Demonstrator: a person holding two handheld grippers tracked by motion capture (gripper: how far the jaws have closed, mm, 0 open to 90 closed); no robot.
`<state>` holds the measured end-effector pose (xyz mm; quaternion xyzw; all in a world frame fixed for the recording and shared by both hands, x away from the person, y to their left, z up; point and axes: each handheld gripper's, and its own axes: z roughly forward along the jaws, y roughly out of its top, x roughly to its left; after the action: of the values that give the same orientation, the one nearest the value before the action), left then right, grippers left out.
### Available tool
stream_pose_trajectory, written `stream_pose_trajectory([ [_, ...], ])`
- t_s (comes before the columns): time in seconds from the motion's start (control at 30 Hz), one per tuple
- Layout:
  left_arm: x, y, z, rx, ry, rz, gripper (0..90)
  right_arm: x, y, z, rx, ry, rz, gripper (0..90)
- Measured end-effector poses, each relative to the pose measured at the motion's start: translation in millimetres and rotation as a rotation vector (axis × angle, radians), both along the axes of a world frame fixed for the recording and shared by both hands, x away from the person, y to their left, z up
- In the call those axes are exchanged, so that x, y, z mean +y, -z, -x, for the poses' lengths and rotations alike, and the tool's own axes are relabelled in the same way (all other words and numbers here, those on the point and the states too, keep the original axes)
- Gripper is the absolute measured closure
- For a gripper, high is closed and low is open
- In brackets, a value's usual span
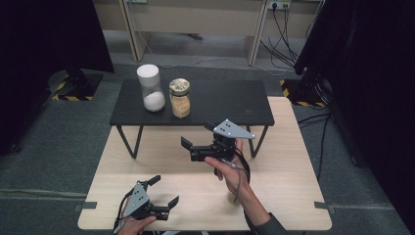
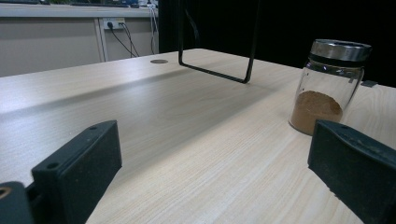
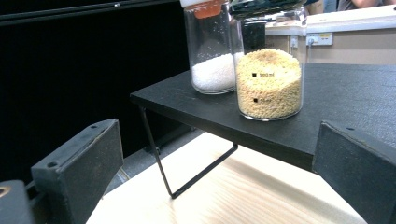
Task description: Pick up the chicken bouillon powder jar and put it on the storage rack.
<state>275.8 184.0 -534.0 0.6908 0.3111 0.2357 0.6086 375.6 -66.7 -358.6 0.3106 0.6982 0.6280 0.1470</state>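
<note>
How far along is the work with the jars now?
Done, it seems: the white-granule jar and the yellow-grain jar stand on the black shelf. In hand: nothing; the right hand-held gripper is open in front of the shelf, and the left hand-held gripper is open low over the wooden table. Probably left: the brown-powder jar, standing on the table.

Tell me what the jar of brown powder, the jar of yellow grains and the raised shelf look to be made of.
Jar of brown powder: clear glass by its look, since the powder shows through; the lid looks like shiny metal.
Jar of yellow grains: clear glass or plastic, with printed volume marks.
Raised shelf: a matte black board, possibly painted wood, on thin black legs that look like bent metal rod.
</note>
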Motion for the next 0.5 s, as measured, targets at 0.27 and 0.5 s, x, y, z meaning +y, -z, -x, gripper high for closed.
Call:
stream_pose_trajectory([
  [0.27,-0.8,0.1,0.4,0.002,0.009,0.003,1.9,1.6,1.6,4.5,0.005,-0.008,-0.006,2.6],
  [0.5,-1.3,0.3,0.5,0.0,0.012,-0.002,2.1,0.5,-0.5,9.7,-0.012,-0.017,-0.012,2.6],
])
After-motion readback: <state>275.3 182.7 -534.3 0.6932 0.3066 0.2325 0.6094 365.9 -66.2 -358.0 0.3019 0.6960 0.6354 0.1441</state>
